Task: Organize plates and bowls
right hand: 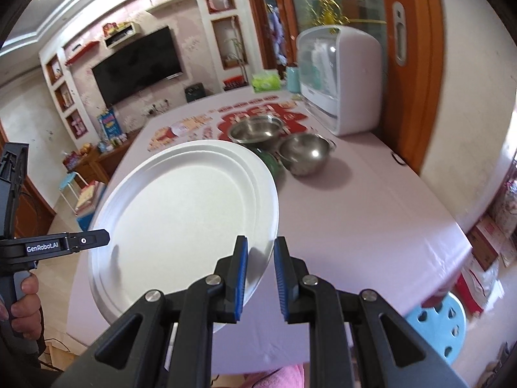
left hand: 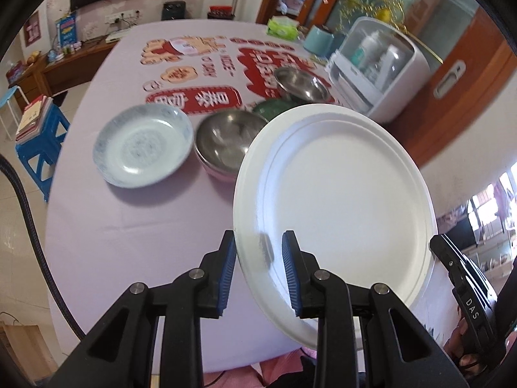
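**Paper Plate Carried Between Two Grippers**

While the white paper plate (left hand: 336, 200) hung tilted above the table (left hand: 135, 226), the left gripper (left hand: 258, 258) pinched its near-left rim and the right gripper (right hand: 260, 270) pinched the opposite rim. The patterned dish (left hand: 142, 144) lay ahead-left, nearer the left gripper. Legible writing: "GenRobot.AI", "DAS".

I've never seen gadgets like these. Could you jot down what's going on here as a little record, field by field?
Held item: white plate, lifted and tilted above the table
Left gripper: clamped on the plate's rim
Right gripper: clamped on the opposite rim
On table: blue-patterned dish, three steel bowls, one beside a green dish
Far corner: white cabinet
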Demonstrator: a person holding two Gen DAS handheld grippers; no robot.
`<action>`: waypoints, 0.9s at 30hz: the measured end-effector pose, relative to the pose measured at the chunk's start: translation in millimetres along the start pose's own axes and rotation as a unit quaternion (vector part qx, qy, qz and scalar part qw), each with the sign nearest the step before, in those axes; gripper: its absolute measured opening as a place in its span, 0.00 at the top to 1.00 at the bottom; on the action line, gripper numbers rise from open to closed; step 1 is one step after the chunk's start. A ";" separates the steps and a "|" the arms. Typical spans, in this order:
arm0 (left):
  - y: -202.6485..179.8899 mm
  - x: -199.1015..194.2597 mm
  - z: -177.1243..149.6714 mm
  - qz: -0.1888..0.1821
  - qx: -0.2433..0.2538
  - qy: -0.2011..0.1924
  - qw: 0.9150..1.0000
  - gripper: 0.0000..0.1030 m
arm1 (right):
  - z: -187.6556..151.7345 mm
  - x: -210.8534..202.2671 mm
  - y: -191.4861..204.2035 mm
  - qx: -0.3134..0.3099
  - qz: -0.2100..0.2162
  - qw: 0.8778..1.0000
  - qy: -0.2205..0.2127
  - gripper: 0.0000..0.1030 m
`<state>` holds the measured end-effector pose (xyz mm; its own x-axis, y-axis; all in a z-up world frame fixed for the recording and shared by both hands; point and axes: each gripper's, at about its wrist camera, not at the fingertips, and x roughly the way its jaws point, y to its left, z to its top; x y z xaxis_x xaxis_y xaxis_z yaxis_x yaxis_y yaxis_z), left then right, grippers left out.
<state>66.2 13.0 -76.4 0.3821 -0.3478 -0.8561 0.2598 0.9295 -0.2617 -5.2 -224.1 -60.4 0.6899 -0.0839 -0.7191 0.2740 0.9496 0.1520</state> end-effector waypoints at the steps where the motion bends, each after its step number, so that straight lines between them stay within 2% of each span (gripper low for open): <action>1: -3.2 3.7 -2.8 0.000 0.004 0.006 1.000 0.74 | -2.7 1.9 -3.3 0.003 -0.005 1.000 0.007 0.84; 12: -35.1 52.5 -8.9 0.018 0.044 0.069 0.997 0.74 | -22.7 39.6 -32.1 0.025 -0.050 0.995 0.085 0.84; 19: -43.9 83.7 -10.4 0.036 0.044 0.107 0.993 0.74 | -26.3 75.5 -49.4 0.024 -0.052 0.989 0.136 0.84; 27: -47.9 120.1 -7.2 0.059 0.029 0.142 0.988 0.74 | -24.0 105.0 -60.8 0.010 -0.045 0.984 0.173 0.83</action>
<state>93.3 -72.5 -169.9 0.1510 -0.1821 -0.9716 0.2822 0.9499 -0.1342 34.5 -283.5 -161.4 0.3935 -0.0569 -0.9176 0.3400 0.9363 0.0877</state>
